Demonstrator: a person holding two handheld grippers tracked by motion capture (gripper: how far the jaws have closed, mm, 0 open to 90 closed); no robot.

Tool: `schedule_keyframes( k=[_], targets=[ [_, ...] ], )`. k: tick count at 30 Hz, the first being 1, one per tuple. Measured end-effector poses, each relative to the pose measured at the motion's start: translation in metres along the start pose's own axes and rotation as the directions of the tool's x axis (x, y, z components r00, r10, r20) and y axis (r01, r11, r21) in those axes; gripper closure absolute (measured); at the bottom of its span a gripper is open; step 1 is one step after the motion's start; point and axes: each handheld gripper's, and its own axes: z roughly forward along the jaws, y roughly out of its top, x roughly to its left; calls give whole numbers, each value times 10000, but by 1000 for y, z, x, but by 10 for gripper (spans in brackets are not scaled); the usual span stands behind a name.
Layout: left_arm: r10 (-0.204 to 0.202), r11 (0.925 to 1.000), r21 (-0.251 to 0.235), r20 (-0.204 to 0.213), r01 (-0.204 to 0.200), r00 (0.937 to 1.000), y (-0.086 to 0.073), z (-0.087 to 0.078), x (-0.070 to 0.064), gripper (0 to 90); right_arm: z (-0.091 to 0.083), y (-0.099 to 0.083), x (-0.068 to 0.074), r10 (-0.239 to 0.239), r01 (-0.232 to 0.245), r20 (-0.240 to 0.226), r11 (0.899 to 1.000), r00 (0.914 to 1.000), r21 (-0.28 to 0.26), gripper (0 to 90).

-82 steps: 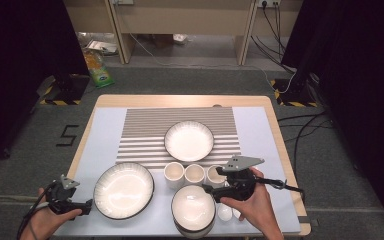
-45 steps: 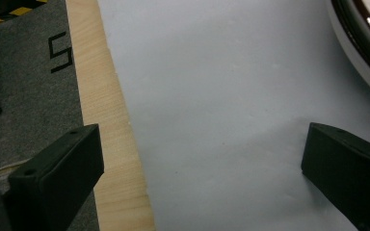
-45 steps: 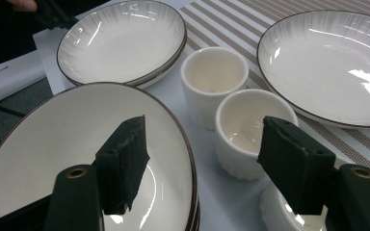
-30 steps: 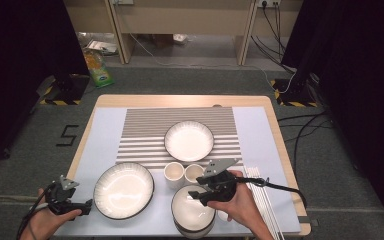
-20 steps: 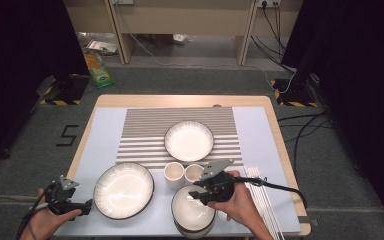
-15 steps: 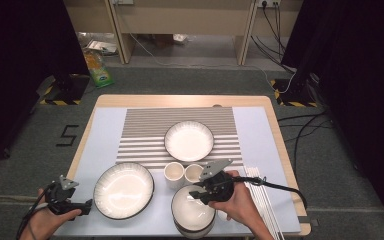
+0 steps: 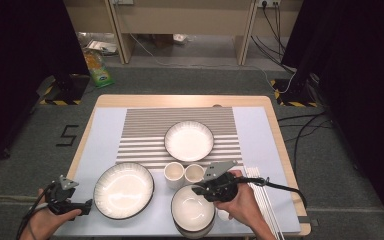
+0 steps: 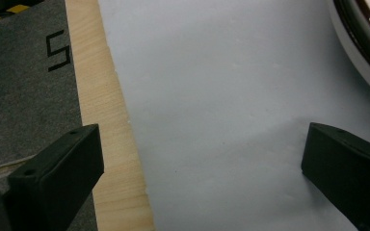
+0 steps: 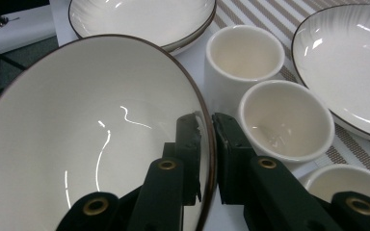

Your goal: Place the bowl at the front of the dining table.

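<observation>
A white bowl with a dark rim point(image 7: 191, 211) point(image 9: 91, 144) sits near the front edge of the table. My right gripper point(image 7: 200, 190) point(image 9: 207, 126) is shut on its far rim, one jaw inside and one outside. In the right gripper view the bowl looks tilted. Two white cups point(image 7: 174, 175) point(image 7: 195, 173) stand just behind it, also in the right gripper view point(image 9: 243, 53) point(image 9: 284, 118). My left gripper point(image 7: 87, 206) point(image 8: 202, 168) is open and holds nothing, low over the blue mat point(image 8: 212, 96) at the front left.
A large plate point(image 7: 124, 190) point(image 8: 363, 33) lies just right of the left gripper. A second plate point(image 7: 189, 141) point(image 9: 351, 62) rests on the striped mat. A third cup point(image 9: 347, 187) is beside the right jaws. White sticks point(image 7: 264, 202) lie at the right. The wooden table edge point(image 8: 106, 120) runs under the left jaw.
My right gripper has moved left from beside the cups to the bowl and has shut on its rim. The left gripper has stayed in place.
</observation>
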Motion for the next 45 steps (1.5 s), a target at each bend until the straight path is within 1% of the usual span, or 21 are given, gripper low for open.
schedule_keyframes(
  k=[6,10,11,16,17,24,25,27,30,31,34,39,42,45],
  targets=[
    [-52,10000,2,54,52,10000,0,0,1,1,-2,-1,0,162,-162,7,9997,9999,-158,816],
    [-54,10000,17,64,54,10000,0,0,1,1,-3,-1,0,204,-205,-52,9995,9998,-251,814],
    [-60,10000,1,57,60,10000,0,0,1,1,-3,-1,0,288,-290,-82,9992,9996,-271,814],
    [-54,10000,0,42,54,10000,0,0,1,1,-4,0,-1,367,-375,-165,9981,9992,-495,814],
    [-56,10000,4,50,56,10000,0,0,1,0,-4,0,-1,366,-378,-231,9980,9991,-501,814],
    [-59,10000,3,58,59,10000,-1,0,1,1,-5,0,-1,390,-404,-273,9978,9989,-516,814],
    [-65,10000,9,58,65,10000,-1,0,1,1,-5,0,0,496,-511,-285,9973,9984,-531,814],
    [-71,10000,-15,40,71,10000,-1,0,1,1,-5,1,-1,455,-476,-372,9973,9983,-552,813],
    [-71,10000,13,69,70,10000,-1,0,1,1,-6,1,-1,510,-534,-404,9968,9979,-596,814],
    [-79,10000,-11,44,79,10000,-1,0,1,0,-6,1,-1,574,-602,-409,9957,9975,-699,814],
    [-72,10000,-19,35,72,10000,-1,0,0,1,-7,2,-2,586,-620,-500,9956,9970,-695,814],
    [-67,10000,-4,53,67,10000,-1,0,1,1,-9,2,-3,590,-620,-426,9953,9974,-743,813],
    [-79,10000,-14,39,79,10000,-1,0,1,1,-10,2,-3,627,-662,-480,9950,9969,-744,813],
    [-80,10000,-15,44,80,10000,-1,0,1,1,-11,3,-4,695,-735,-488,9936,9964,-859,813]
  ],
)
